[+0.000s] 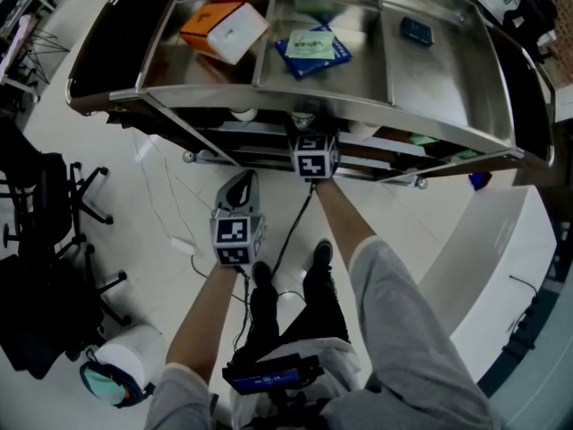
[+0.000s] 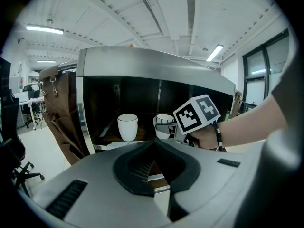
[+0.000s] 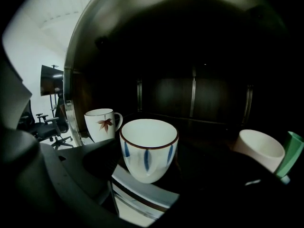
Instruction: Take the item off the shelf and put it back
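Right gripper view, nearest: the right hand-held gripper point(image 3: 156, 177) fills the lower frame. Its jaws are closed on the blue-stroked cup point(image 3: 148, 148), one at 9 o'clock of it, the other dark at 3 o'clock.
Cup's place: upright at the front lip of the table point(image 3: 142, 196), a steel rack, on its dark inner level. I cannot tell whether the base rests there or is just lifted.
Neighbours: a leaf mug point(image 3: 100, 124) stands at 10 o'clock of the cup, apart from it. A tilted white cup point(image 3: 259, 151) lies at 3 o'clock, near a green object point(image 3: 290, 153).
Left gripper view, nearest: the left hand-held gripper point(image 2: 153, 163), jaws pressed together on nothing, held back from the rack.
Beyond it: a white mug, probably the leaf mug, at 11 o'clock. The gripped cup is just beside it at 12 o'clock, with the marker cube point(image 2: 197, 114) and the person's hand point(image 2: 209, 137) at 1 o'clock.
Head view: both forearms reach toward 12 o'clock. The right gripper's jaws go under the table's top deck, and the left gripper hangs lower, at 8 o'clock of it.
Top deck: an orange-and-white box point(image 1: 224, 30) at 11 o'clock and a blue packet point(image 1: 313, 47) at 12 o'clock, both untouched.
Step in hand: the cup is gripped at the lip, which I judge to be the taking-off.
Next move: draw the cup level toward the person, clear of the leaf mug and the lip. Then carry it back in, set it down flat and part the jaws.
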Tool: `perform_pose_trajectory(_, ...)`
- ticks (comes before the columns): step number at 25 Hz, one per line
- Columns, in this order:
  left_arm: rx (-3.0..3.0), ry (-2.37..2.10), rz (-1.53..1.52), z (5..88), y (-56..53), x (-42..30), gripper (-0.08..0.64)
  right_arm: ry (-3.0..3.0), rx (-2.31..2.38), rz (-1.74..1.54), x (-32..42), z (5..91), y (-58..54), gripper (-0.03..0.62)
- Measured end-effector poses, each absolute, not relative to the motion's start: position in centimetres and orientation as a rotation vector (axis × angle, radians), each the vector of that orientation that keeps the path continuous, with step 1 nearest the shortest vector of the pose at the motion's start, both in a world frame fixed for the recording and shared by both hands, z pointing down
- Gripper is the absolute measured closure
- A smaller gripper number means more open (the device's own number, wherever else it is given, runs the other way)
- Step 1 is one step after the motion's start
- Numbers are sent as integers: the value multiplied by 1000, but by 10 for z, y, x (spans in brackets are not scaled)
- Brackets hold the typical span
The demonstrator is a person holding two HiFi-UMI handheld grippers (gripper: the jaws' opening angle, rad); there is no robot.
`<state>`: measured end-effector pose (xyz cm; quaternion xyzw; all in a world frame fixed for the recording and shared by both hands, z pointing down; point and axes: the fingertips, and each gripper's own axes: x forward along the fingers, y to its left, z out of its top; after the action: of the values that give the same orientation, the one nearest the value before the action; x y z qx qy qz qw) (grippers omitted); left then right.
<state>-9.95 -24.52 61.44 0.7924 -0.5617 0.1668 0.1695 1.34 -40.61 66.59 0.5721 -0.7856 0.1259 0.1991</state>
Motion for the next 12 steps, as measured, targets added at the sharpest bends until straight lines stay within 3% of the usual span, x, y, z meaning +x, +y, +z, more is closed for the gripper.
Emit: perform_pose_trajectory(12, 2244, -1606, 470, 588, -223, -111, 554, -2149, 1665, 433, 37, 633, -359, 204)
